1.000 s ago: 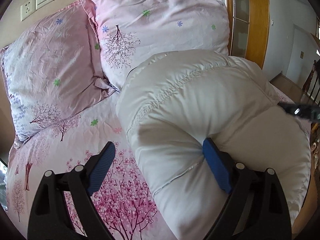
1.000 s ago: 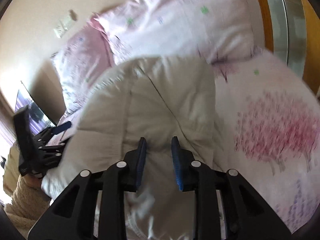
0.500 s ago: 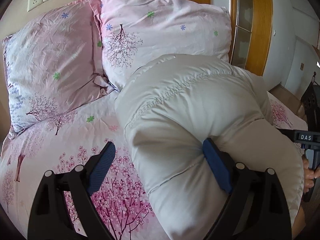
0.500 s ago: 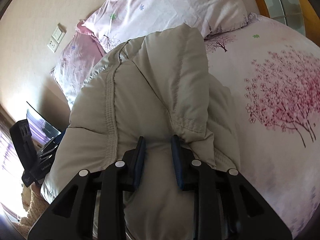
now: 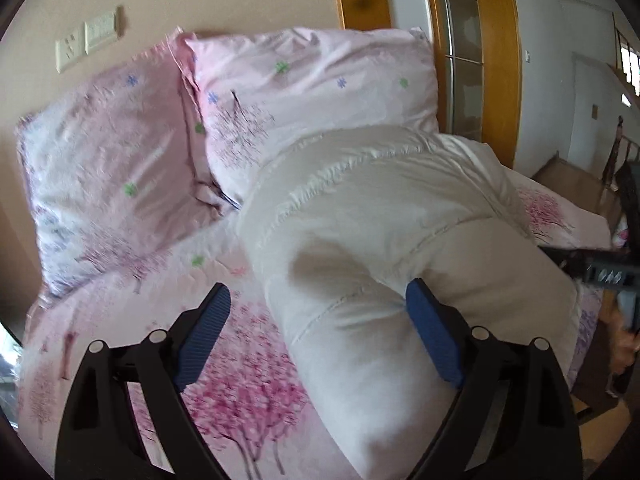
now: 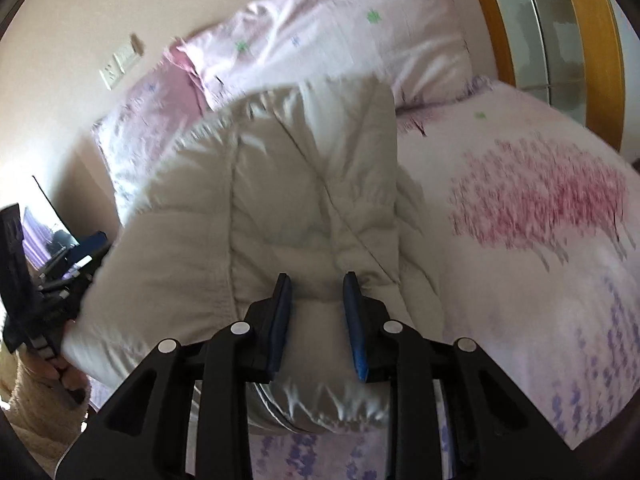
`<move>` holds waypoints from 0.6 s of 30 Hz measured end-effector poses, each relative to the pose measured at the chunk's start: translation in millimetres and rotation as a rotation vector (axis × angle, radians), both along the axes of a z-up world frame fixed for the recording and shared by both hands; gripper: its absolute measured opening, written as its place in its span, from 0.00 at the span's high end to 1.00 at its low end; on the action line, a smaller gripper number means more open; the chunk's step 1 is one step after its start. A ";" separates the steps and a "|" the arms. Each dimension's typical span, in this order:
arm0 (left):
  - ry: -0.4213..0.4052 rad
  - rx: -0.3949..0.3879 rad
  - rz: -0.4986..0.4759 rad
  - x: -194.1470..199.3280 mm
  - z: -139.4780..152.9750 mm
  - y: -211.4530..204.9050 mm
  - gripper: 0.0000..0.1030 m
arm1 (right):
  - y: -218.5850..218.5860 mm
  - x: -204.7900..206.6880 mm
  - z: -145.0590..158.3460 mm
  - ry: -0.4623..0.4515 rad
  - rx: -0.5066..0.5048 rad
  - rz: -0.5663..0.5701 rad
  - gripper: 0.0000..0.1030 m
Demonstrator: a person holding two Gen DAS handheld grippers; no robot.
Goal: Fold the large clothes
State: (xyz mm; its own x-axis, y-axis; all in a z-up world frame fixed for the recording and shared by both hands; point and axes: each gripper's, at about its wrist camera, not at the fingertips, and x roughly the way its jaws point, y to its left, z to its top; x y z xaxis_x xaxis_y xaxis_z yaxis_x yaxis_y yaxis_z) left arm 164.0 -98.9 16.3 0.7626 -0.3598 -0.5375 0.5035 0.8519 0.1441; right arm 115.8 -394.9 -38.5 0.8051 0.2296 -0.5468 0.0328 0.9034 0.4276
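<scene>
A puffy white down jacket (image 5: 380, 216) lies bundled on the pink floral bed sheet (image 5: 224, 392); it also shows in the right wrist view (image 6: 280, 184). My left gripper (image 5: 320, 312) is wide open, its right pad (image 5: 432, 336) pressing into the jacket's near fold, its left pad over the sheet. My right gripper (image 6: 316, 308) has its jaws partly apart with a fold of the jacket between the pads. Each gripper shows at the edge of the other's view.
Two pink floral pillows (image 5: 120, 172) (image 5: 320, 92) lean against the wall at the head of the bed. A wooden door frame (image 5: 492, 60) stands at the right. The bed's edge (image 5: 592, 304) drops off near the right gripper.
My right gripper's jaws have opened wider around the jacket fold. The jacket has settled lower onto the bed. My left gripper stays open, shifted slightly.
</scene>
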 end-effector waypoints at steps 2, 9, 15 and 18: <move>0.026 -0.014 -0.006 2.8 -4.7 -1.4 0.13 | -0.5 5.7 -8.3 0.023 0.013 -0.003 0.75; 0.057 -0.082 -0.014 8.2 -6.5 6.3 0.13 | -9.1 15.7 -9.3 0.076 0.056 0.020 0.74; 0.185 -0.242 -0.041 30.0 11.8 45.2 0.05 | -37.8 11.1 32.0 0.118 0.111 -0.029 0.01; 0.280 -0.332 -0.073 45.1 15.4 58.5 0.03 | -48.3 19.8 51.2 0.163 0.084 -0.036 0.01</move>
